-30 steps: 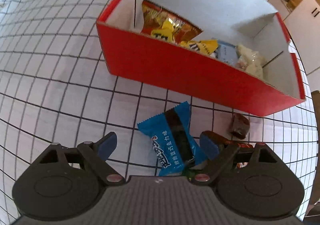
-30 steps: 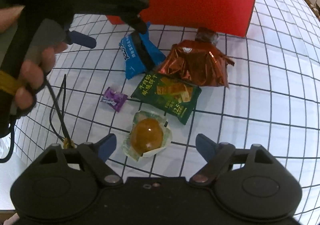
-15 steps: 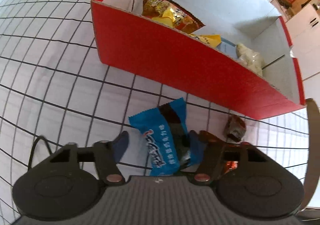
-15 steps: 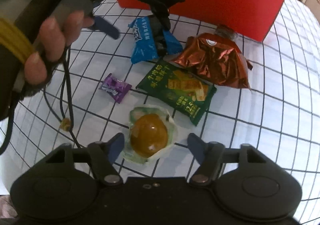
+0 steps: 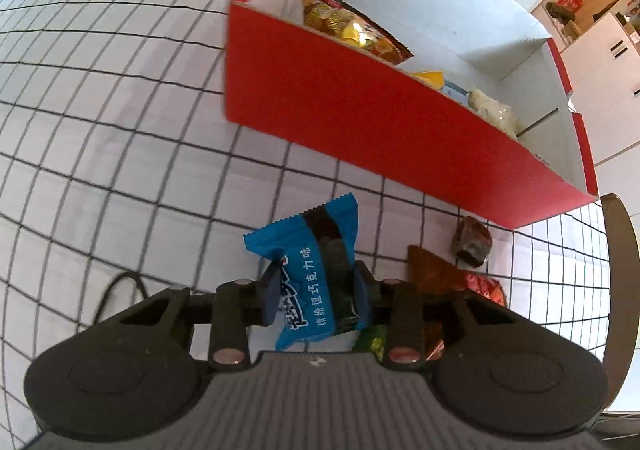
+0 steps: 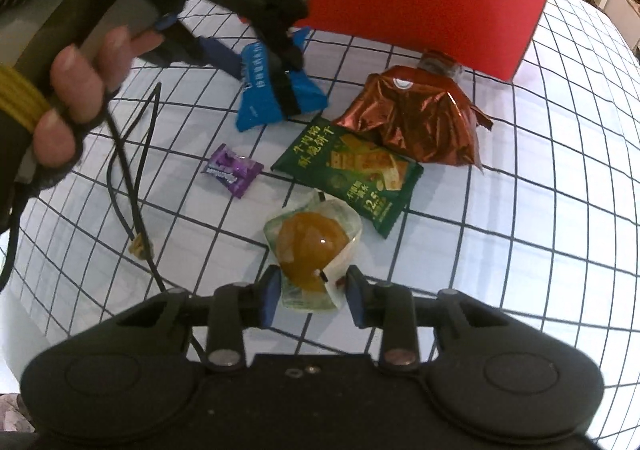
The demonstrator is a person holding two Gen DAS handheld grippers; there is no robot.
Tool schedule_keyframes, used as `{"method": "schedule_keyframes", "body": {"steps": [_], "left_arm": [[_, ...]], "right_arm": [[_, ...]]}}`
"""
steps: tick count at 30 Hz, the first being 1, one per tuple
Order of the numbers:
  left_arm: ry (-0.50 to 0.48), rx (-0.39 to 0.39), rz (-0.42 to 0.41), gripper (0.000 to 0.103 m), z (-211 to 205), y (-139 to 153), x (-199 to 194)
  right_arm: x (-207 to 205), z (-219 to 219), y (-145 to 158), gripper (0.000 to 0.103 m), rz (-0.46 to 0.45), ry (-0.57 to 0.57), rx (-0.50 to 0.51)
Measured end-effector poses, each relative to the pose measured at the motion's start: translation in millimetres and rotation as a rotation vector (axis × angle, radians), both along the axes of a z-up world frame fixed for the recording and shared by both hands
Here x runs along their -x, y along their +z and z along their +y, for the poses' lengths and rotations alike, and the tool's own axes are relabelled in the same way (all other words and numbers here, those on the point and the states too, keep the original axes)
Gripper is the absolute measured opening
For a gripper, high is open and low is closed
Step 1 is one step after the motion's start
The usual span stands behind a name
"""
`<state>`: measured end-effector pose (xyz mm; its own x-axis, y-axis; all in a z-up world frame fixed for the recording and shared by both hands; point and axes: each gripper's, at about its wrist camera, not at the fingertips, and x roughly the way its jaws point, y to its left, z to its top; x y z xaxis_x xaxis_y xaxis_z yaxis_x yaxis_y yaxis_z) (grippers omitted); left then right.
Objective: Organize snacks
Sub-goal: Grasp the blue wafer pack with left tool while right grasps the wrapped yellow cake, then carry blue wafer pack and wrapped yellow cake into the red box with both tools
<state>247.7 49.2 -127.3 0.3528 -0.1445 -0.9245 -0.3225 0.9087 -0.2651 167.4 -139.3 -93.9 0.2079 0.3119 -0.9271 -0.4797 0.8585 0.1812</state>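
Snacks lay scattered on the checked table (image 5: 120,97) in front of a red box (image 5: 360,117). In the left wrist view, the left gripper (image 5: 316,290) was clamped on a blue chocolate packet (image 5: 316,274), its fingers pressing the wrapper's two sides near the packet's lower half, the upper end sticking out toward the box. Inside the box sat an orange snack bag (image 5: 348,29) and a pale wrapped piece (image 5: 492,109). A small dark candy (image 5: 472,242) lay just beside the box's front wall, and a crumpled copper foil bag (image 5: 444,274) lay to the right of the gripper.

In the right wrist view, the right gripper (image 6: 312,290) had its fingers narrowed around a clear-wrapped amber snack (image 6: 312,246), touching its near end on both sides. Beyond it lay a green cracker packet (image 6: 352,169), touching the copper foil bag (image 6: 416,121). A purple candy (image 6: 232,169) lay to the left, apart from the others.
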Motion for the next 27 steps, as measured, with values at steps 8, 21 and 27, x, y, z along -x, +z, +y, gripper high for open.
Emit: {"method": "schedule_keyframes", "body": {"steps": [8,21,27], "left_arm": [[-0.024,0.002,-0.044,0.036,19.1,22.3,36.5],[-0.123,-0.068,-0.150,0.036,23.3,75.1,74.4],[-0.152,-0.090,-0.200,0.036,21.7,102.9,75.4]], "right_arm": [[1.4,-18.7,20.3,0.032,-0.024,-0.020,-0.044],[-3.4,-19.1,72.7,0.032,-0.117,-0.026,-0.102],[-19.6,-18.8,96.6,0.032,-0.177,-0.040,-0.134]]}}
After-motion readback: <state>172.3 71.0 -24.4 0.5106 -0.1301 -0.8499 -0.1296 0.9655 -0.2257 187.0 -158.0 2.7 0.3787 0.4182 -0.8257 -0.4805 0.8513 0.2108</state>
